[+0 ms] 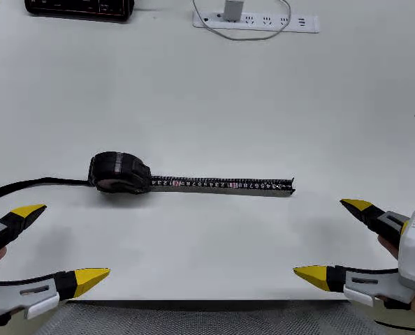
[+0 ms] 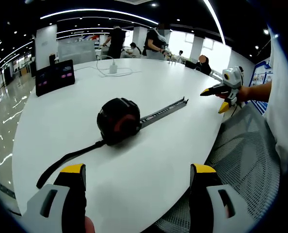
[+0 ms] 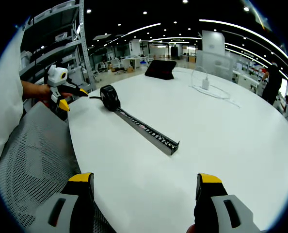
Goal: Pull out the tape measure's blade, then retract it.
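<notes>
A black tape measure [image 1: 119,173] lies on the white table [image 1: 214,105], its blade [image 1: 221,185] pulled out to the right and lying flat, ending in a hook [image 1: 291,185]. A black wrist strap [image 1: 26,185] trails left from the case. My left gripper [image 1: 54,244] hovers open at the near left edge, below the case. My right gripper [image 1: 337,241] hovers open at the near right, short of the blade's hook. The left gripper view has the case [image 2: 119,120] ahead between its jaws; the right gripper view has the blade end [image 3: 170,145] ahead.
A white power strip [image 1: 256,21] with a plugged charger and cable lies at the far edge. A black device [image 1: 78,7] sits at the far left. A grey mesh chair [image 1: 214,321] sits below the table's near edge. People stand beyond the table in the left gripper view.
</notes>
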Motion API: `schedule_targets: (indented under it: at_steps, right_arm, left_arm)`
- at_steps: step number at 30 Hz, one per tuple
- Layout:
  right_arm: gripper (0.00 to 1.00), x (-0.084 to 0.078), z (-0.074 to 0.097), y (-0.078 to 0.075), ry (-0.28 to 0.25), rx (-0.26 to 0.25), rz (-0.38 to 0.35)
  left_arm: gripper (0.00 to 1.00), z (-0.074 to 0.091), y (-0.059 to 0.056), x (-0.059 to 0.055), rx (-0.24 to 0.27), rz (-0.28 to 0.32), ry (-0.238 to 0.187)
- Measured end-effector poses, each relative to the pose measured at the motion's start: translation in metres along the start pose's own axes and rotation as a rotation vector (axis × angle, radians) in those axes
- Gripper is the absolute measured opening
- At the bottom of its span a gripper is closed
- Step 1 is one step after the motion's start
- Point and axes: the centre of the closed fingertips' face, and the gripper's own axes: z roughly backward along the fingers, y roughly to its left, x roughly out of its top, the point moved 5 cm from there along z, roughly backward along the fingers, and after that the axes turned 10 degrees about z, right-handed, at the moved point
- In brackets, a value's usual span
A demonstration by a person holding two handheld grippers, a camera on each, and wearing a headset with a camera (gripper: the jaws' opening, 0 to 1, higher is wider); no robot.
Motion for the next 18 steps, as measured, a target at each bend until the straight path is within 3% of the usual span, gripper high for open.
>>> schedule_targets:
  at_steps: [18]
  right_arm:
    - [0.85, 0.0, 0.0001, -0.0003, 0.003, -0.003, -0.001]
  left_arm:
    - [0.86, -0.0074, -0.0086, 0.0044, -0.025, -0.013, 0.005]
